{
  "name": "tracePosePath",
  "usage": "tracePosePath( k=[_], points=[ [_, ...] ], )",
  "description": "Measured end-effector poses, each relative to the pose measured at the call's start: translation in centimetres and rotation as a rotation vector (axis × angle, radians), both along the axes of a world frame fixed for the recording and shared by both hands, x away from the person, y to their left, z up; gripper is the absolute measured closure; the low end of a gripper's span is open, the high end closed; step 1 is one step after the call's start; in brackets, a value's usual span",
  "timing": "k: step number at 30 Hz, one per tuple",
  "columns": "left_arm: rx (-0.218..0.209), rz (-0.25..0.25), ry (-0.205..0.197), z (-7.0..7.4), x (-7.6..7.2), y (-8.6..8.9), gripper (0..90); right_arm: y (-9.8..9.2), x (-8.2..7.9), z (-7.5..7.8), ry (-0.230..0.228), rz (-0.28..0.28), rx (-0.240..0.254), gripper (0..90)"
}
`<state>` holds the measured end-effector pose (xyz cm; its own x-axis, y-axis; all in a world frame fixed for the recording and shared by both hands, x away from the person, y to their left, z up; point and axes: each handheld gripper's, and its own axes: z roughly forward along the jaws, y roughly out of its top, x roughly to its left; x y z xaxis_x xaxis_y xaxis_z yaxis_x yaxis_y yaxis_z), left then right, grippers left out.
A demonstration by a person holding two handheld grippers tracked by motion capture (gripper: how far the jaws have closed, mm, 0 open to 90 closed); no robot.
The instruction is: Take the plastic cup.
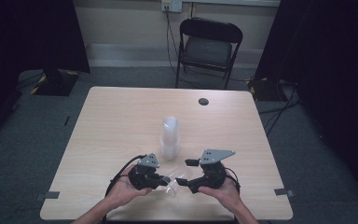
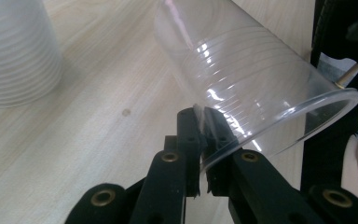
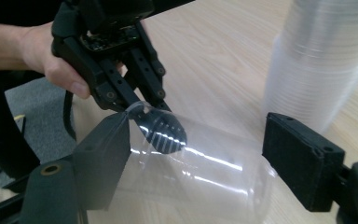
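A single clear plastic cup (image 1: 175, 184) lies tilted between my two grippers near the table's front edge. My left gripper (image 2: 204, 140) is shut on the cup's (image 2: 242, 70) rim, pinching the thin wall between its jaws. My right gripper (image 3: 200, 154) is open, with one pad on each side of the cup's (image 3: 205, 172) body. The left gripper (image 3: 142, 107) grips the rim there too. In the high view the left gripper (image 1: 165, 179) and right gripper (image 1: 186, 171) face each other. A stack of clear cups (image 1: 170, 135) (image 2: 14, 51) (image 3: 317, 60) stands upright just behind.
The wooden table (image 1: 121, 121) has a dark round hole cover (image 1: 203, 101) near its far edge and tape marks (image 1: 51, 195) at the front corners. A black folding chair (image 1: 209, 44) stands beyond the table. Dark curtains hang on both sides.
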<state>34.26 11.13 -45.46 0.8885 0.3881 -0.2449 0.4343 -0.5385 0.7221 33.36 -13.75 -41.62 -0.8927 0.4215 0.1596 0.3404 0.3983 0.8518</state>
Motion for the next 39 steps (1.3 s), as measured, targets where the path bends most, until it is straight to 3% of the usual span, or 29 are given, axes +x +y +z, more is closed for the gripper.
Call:
tracePosePath(
  k=[7, 9, 11, 21, 27, 34, 39],
  points=[
    [-0.029, 0.017, 0.030, 0.2, 0.2, 0.3, 86.7, 1.0, -0.2, -0.6, -0.006, 0.060, -0.050, 19.6],
    [-0.039, 0.027, 0.037, 0.2, 0.3, 0.4, 87.0, 1.0, -0.2, -0.7, -0.007, 0.063, -0.051, 19.3],
    [-0.069, 0.040, 0.069, 0.2, 0.6, 0.7, 87.2, 0.9, -0.2, -0.9, -0.018, 0.069, -0.062, 16.1],
    [-0.075, 0.029, 0.087, 0.3, 0.7, 1.0, 87.1, 1.0, -0.3, -1.3, -0.045, 0.102, -0.096, 12.7],
    [-0.119, 0.044, 0.128, 0.2, 1.1, 1.3, 87.0, 1.1, -0.5, -1.5, -0.053, 0.118, -0.118, 11.8],
    [-0.169, 0.074, 0.180, 0.3, 1.3, 1.5, 86.9, 2.2, -0.9, -2.0, -0.082, 0.136, -0.188, 9.4],
    [-0.179, 0.080, 0.209, 0.4, 1.2, 1.3, 87.0, 2.9, -1.2, -2.3, -0.117, 0.134, -0.235, 10.3]
  ],
)
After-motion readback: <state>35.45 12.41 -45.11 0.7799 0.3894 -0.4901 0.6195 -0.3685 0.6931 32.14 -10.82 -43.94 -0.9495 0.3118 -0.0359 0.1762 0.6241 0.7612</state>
